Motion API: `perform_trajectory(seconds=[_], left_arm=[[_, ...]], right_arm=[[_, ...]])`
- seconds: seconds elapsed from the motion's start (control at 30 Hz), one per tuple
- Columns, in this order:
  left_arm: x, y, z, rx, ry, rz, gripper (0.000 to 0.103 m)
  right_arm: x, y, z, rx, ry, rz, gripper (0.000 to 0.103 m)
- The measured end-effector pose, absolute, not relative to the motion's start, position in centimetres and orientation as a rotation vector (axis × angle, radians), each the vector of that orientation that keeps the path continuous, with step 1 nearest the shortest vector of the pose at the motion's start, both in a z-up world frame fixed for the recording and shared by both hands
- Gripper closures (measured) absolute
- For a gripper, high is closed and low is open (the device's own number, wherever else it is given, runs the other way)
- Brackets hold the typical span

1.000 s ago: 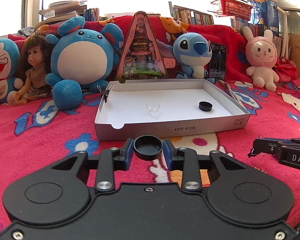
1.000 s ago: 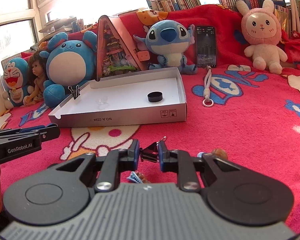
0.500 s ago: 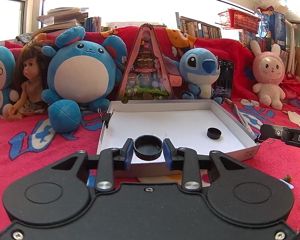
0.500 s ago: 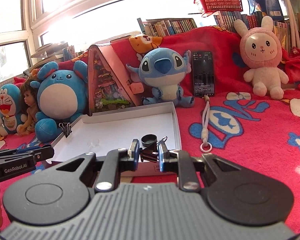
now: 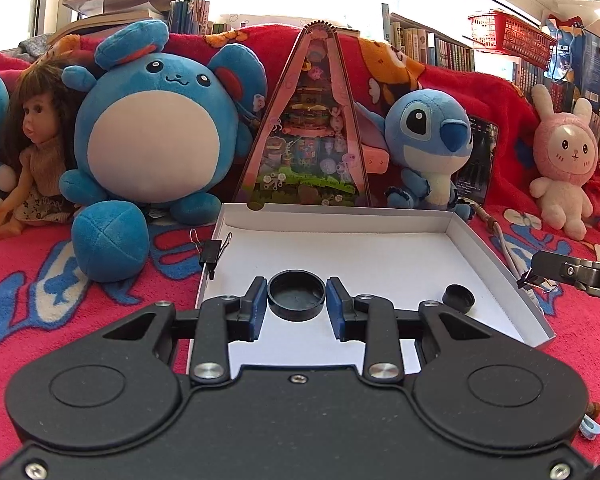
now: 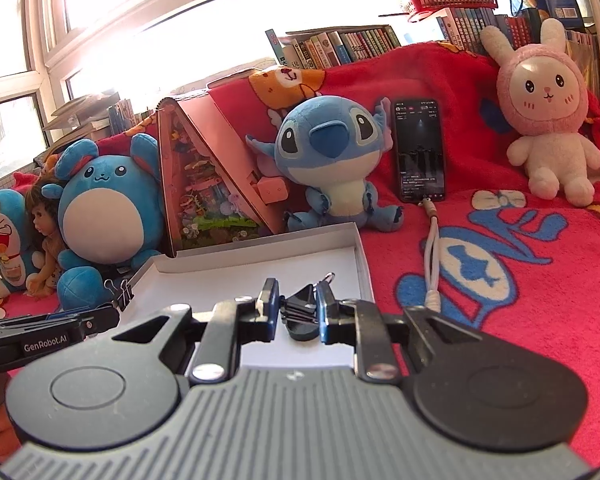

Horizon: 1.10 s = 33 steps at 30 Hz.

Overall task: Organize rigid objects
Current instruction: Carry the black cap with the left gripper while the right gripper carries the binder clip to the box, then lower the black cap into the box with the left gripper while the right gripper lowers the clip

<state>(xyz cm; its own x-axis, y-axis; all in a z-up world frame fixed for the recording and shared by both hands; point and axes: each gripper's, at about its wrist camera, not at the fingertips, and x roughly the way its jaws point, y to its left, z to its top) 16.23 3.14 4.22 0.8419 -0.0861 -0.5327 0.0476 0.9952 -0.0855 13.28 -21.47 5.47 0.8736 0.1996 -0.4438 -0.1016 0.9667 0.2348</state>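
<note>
Over the white box (image 5: 496, 256), left fingers (image 5: 256, 308) pinch a black cap (image 5: 296, 294), right fingers (image 6: 270, 312) a binder clip (image 6: 300, 312).

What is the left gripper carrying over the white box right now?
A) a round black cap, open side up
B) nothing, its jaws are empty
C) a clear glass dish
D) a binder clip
A: in the left wrist view the left gripper has its blue pads pressed on either side of a round black cap, hollow side up, above the white box.

Black cap (image 5: 296, 295) upright, over white box (image 5: 496, 264).
</note>
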Motion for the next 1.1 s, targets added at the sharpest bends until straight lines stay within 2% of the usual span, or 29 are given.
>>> perform_trajectory(seconds=[0.43, 1.1], left_arm=[[20.6, 3.9, 2.8, -0.112, 0.662, -0.058, 0.073], [21.6, 2.6, 1.1, -0.056, 0.689, -0.054, 0.072]], right_arm=[[18.3, -21.1, 5.0, 0.281, 0.601, 0.204, 0.08], [21.3, -18.0, 2.5, 0.265, 0.713, 0.249, 0.079]])
